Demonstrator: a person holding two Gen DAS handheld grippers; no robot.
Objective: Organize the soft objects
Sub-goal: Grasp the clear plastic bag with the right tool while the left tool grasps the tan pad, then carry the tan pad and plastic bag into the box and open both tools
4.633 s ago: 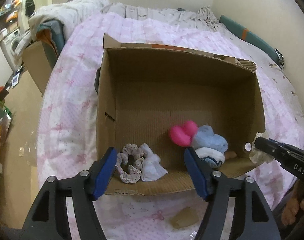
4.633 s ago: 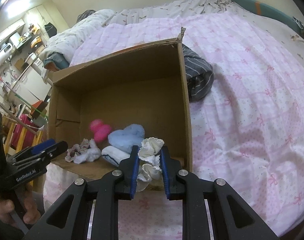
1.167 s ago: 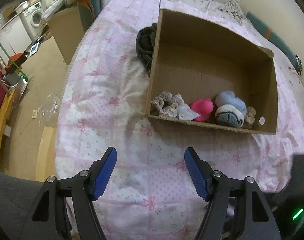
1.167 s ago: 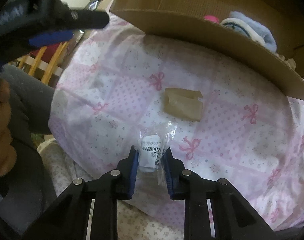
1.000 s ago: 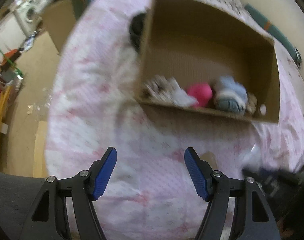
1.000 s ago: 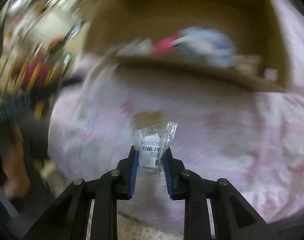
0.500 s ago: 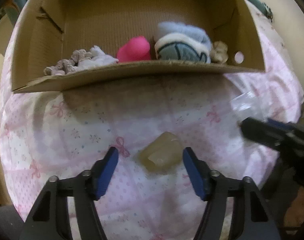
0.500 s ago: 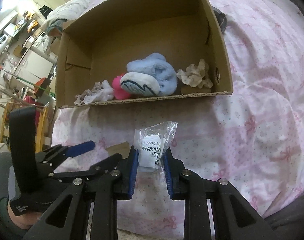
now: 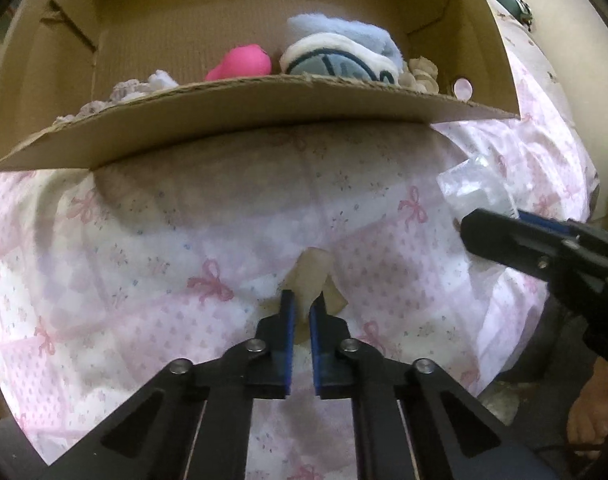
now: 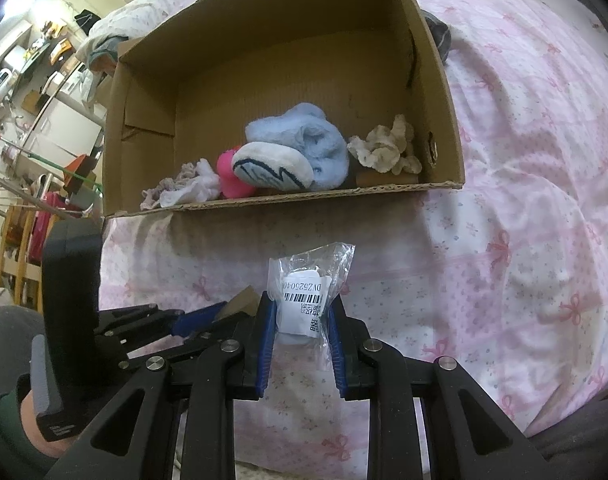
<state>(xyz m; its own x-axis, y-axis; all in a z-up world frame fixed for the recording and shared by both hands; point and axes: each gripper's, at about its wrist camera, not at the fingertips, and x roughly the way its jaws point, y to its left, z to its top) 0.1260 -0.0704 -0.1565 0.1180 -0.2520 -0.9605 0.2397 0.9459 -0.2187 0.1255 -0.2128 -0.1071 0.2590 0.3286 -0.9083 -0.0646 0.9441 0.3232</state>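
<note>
My left gripper (image 9: 301, 306) has its jaws clenched on a tan beige piece (image 9: 312, 272), low on the pink bow-print bedspread (image 9: 143, 264); what the piece is made of I cannot tell. My right gripper (image 10: 299, 312) has its jaws grasping a clear plastic bag (image 10: 310, 280) with a barcode label, something white inside, held just above the bedspread. In the right wrist view the left gripper sits just to the left of the bag, tips close beside it.

Beyond both grippers, the cardboard box (image 10: 263, 200) sits on the bed, open side toward me. Along its near edge, left to right: a lacy pale scrunchie with white cloth (image 10: 179, 190), a hot pink soft toy (image 10: 231, 178), a white-and-navy plush piece (image 10: 269, 170) against a rolled light blue fleece (image 10: 304, 136), then a cream ruffled scrunchie (image 10: 384, 150) by the right wall. All are touching or nearly so.

Behind the box's right wall, a dark grey garment (image 10: 440, 34) lies on the bed.
</note>
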